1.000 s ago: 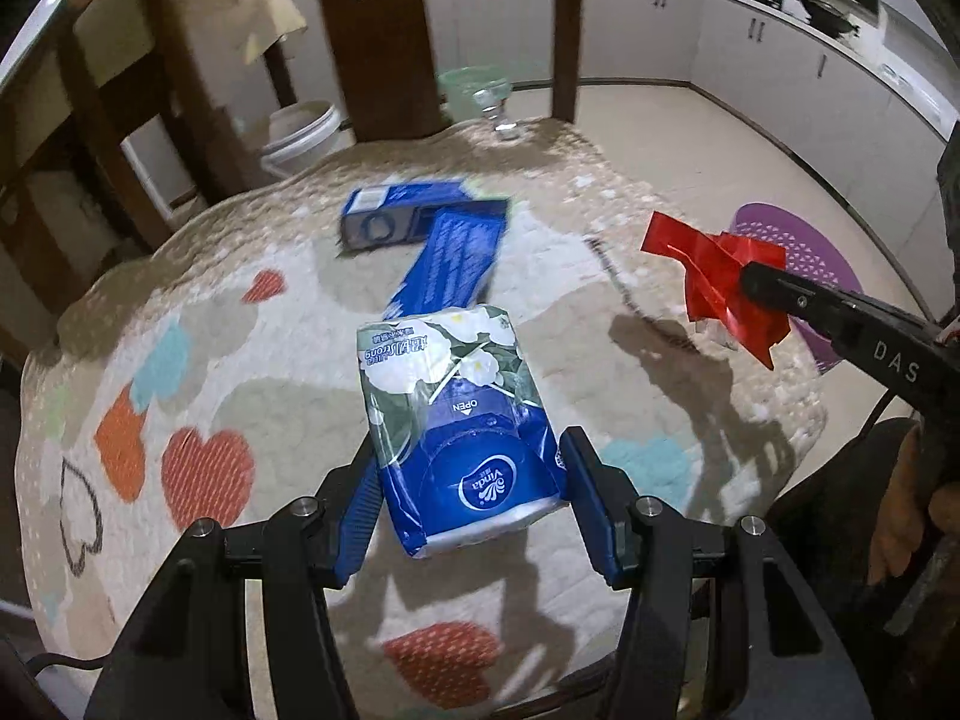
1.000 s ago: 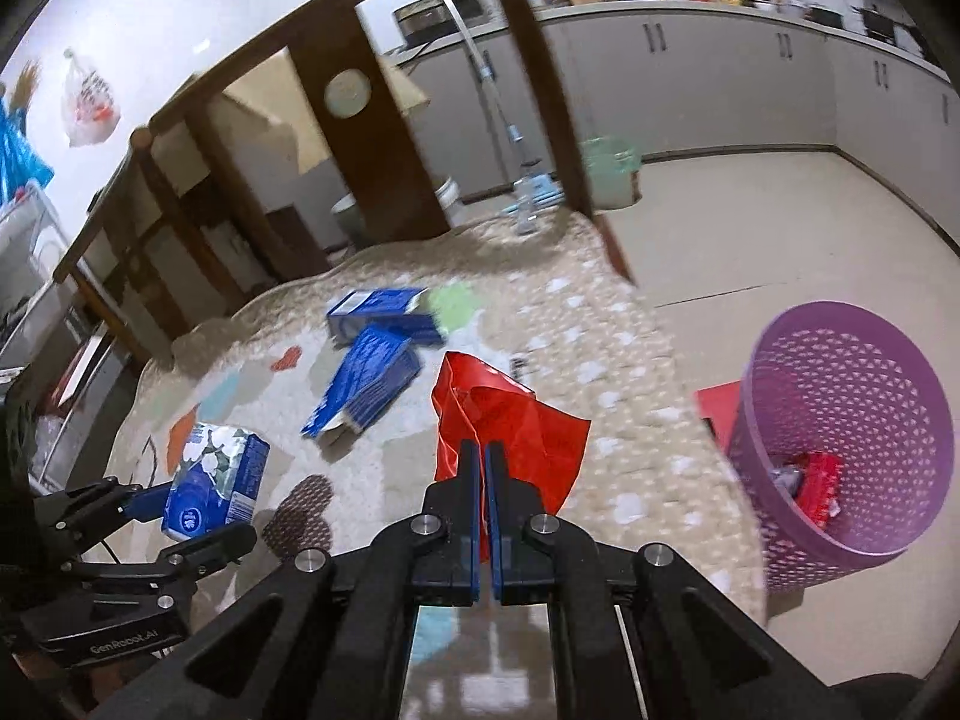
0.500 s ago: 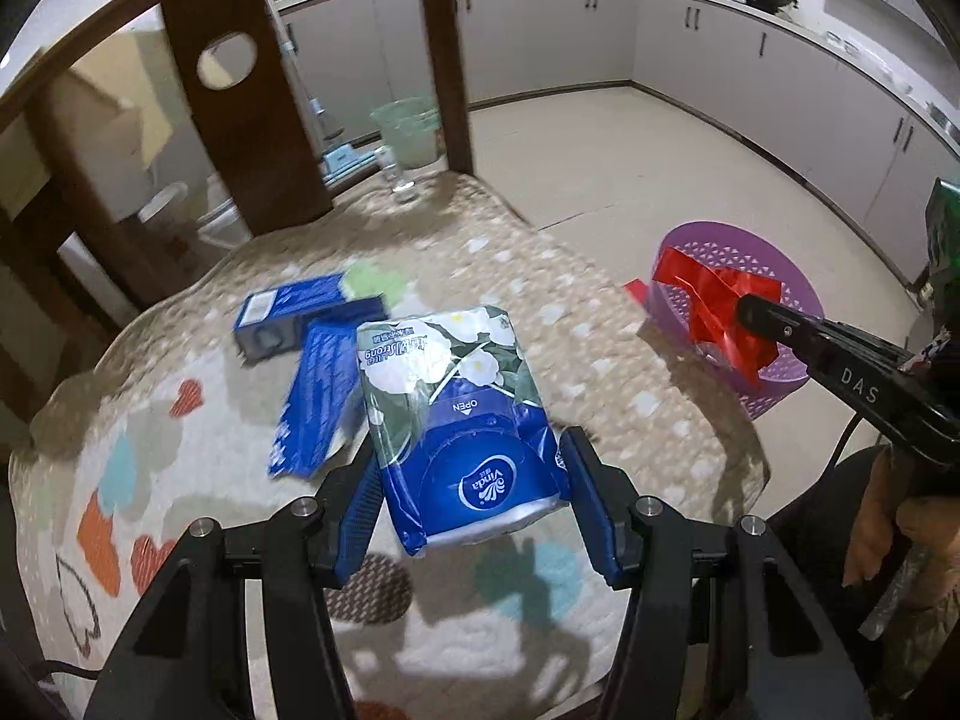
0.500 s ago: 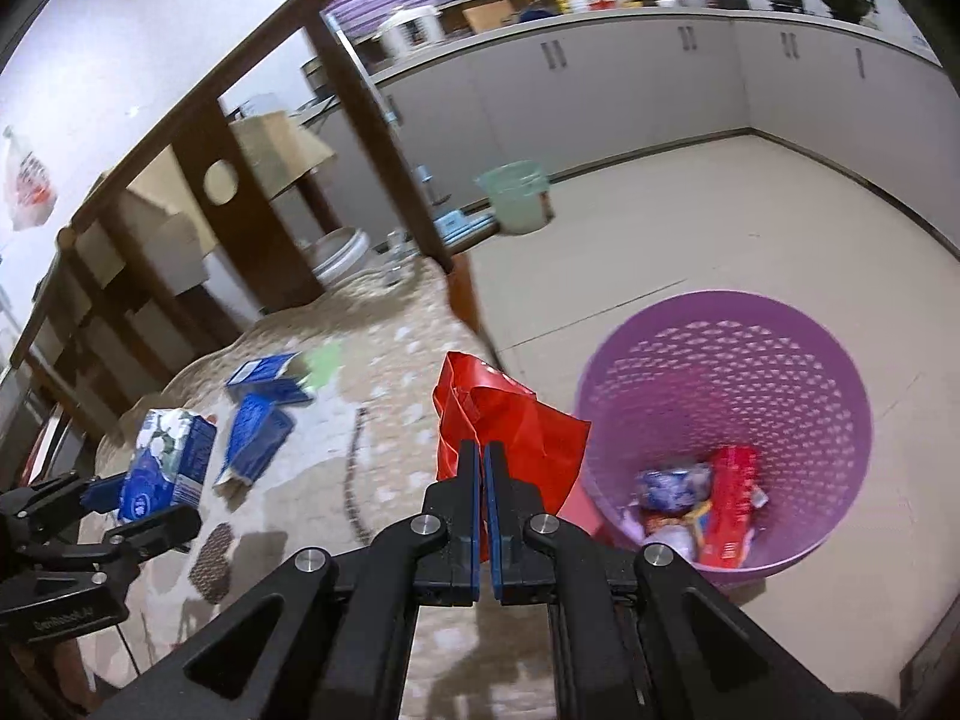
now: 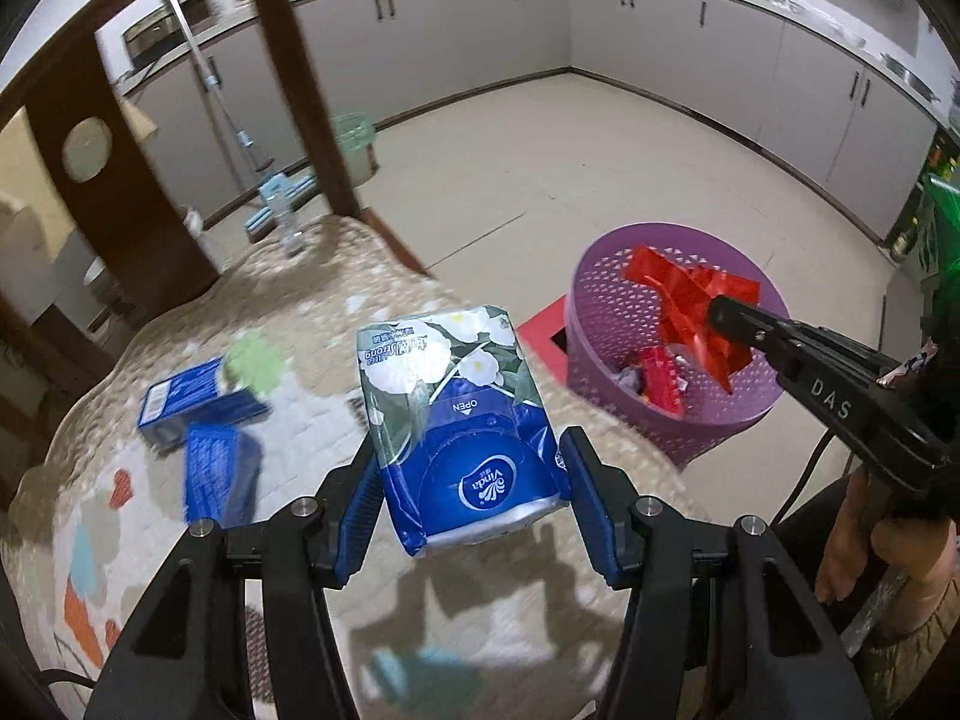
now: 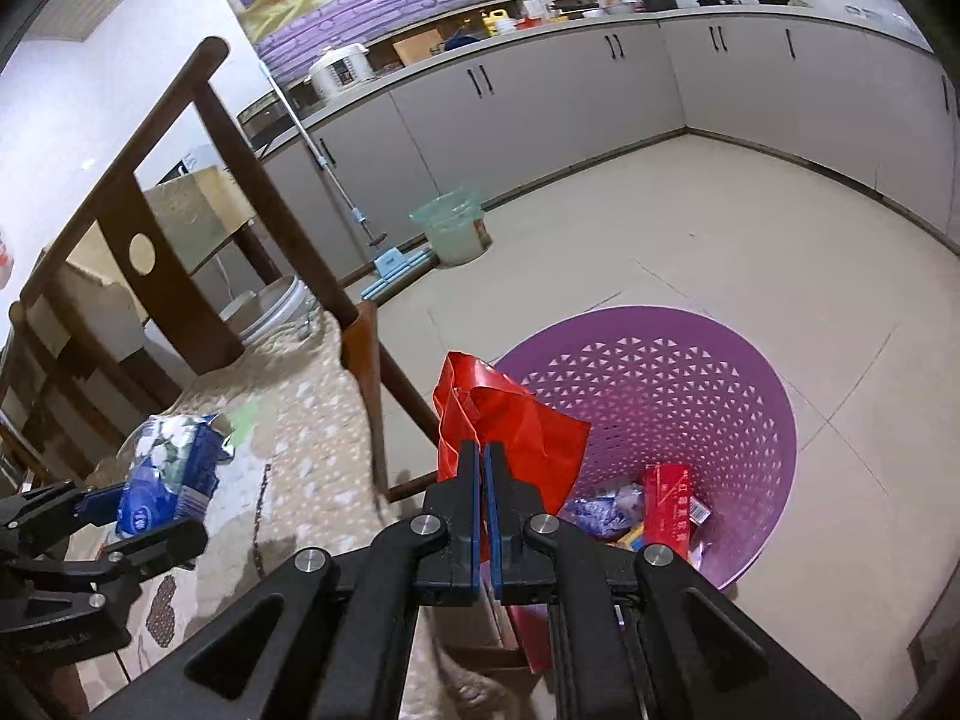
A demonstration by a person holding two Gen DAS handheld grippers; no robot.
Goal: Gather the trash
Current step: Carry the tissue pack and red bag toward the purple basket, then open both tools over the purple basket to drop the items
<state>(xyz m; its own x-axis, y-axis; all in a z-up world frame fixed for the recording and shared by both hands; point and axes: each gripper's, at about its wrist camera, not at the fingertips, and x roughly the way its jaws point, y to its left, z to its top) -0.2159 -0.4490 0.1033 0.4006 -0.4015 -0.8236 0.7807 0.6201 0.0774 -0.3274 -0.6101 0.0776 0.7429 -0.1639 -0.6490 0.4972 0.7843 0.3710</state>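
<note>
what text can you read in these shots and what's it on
"Vinda" stands on the blue end of the tissue pack held in the left gripper.
"OPEN" stands on the same pack, above the logo, upside down.
"DAS" stands on the black arm of the right gripper.
The pack's top line, the blue boxes on the table and the red box in the purple basket carry print too blurred to read.

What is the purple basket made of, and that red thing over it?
The basket looks like matte molded plastic: its wall is a regular grid of small cutouts. The red wrapper seems thin glossy plastic film, maybe foil: it creases sharply and shines.
</note>
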